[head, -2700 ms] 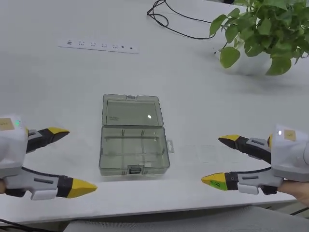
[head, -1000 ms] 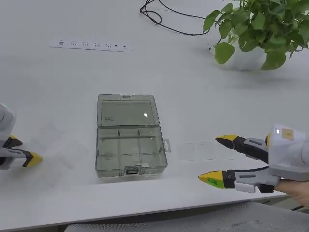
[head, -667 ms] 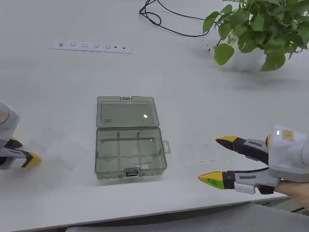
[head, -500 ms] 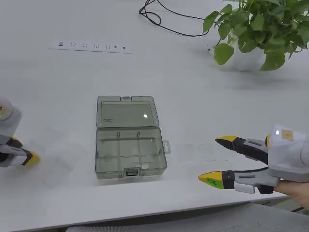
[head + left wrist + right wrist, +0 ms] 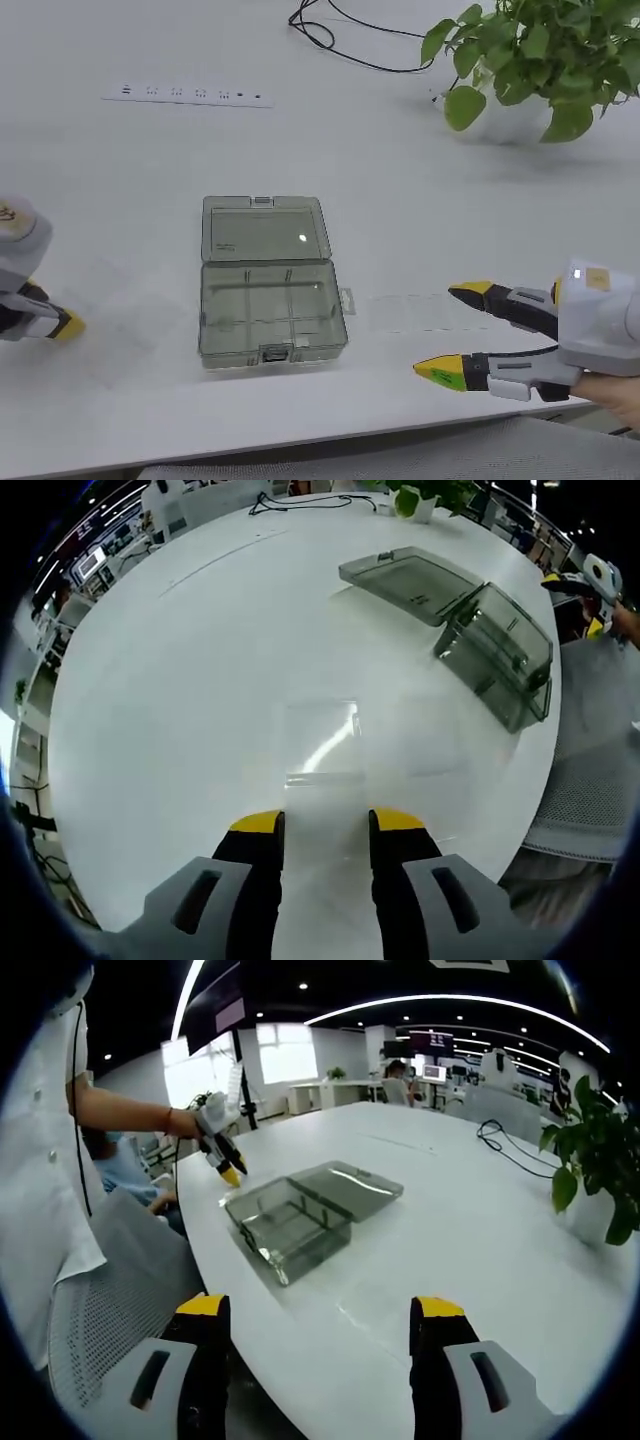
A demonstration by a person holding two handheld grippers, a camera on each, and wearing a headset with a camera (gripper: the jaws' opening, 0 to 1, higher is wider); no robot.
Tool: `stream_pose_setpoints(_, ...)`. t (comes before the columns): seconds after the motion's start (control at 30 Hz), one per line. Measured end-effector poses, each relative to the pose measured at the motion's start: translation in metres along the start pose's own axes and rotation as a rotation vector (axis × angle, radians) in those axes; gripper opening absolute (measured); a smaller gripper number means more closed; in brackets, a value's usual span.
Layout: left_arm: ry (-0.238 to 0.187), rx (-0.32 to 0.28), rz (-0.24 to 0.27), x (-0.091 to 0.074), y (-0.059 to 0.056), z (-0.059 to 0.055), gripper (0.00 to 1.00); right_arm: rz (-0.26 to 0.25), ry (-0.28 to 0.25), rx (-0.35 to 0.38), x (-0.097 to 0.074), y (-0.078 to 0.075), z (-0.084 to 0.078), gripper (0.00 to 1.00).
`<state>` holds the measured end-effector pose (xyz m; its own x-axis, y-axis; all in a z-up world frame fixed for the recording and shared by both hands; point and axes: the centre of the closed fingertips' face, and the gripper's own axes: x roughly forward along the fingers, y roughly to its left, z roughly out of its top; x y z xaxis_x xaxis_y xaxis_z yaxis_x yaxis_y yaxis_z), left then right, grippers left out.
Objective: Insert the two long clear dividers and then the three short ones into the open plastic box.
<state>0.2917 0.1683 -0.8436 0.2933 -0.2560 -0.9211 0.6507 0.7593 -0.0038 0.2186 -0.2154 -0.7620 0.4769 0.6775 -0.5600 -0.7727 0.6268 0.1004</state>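
Observation:
The open smoky plastic box (image 5: 272,308) lies mid-table, lid (image 5: 263,228) flat behind it. Clear dividers (image 5: 412,312) lie just right of it; others lie faintly on the left (image 5: 125,300). My right gripper (image 5: 452,331) hovers open near the front edge, right of the box, nothing between its jaws. My left gripper (image 5: 50,315) is low at the far left. In the left gripper view its jaws stand a narrow gap apart (image 5: 327,823), and a clear divider (image 5: 320,738) lies flat just ahead of the tips. The box (image 5: 288,1218) and left gripper (image 5: 226,1166) show ahead in the right gripper view.
A white power strip (image 5: 190,96) and a black cable (image 5: 345,45) lie at the back. A potted plant (image 5: 535,65) stands back right. The table's front edge runs close under both grippers. A mesh chair (image 5: 115,1260) stands beside the table.
My left gripper has moved from the front left of the box out to the far left and down toward the table. The right gripper has held its place.

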Motion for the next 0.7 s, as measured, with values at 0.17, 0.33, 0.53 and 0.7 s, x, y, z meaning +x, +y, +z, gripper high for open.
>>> stream_pose_setpoints(0.17,0.001,0.013,-0.009,0.0001,0.0001,-0.0003,0.32,0.001,-0.004,0.001,0.0017,0.0006,0.0007,0.74)
stream_pose_setpoints(0.33,0.022,0.008,-0.005,0.0013,0.0006,0.0004,0.32,0.003,-0.004,-0.001,0.0024,0.0009,0.0009,0.74)
stream_pose_setpoints(0.53,0.018,0.005,-0.001,0.0007,0.0,0.0002,0.32,0.002,-0.003,0.0,0.0013,0.0013,0.0004,0.74)
stream_pose_setpoints(0.7,0.004,-0.007,-0.002,0.0011,-0.0011,0.0009,0.32,0.004,0.002,-0.001,0.0016,0.0029,-0.0021,0.74)
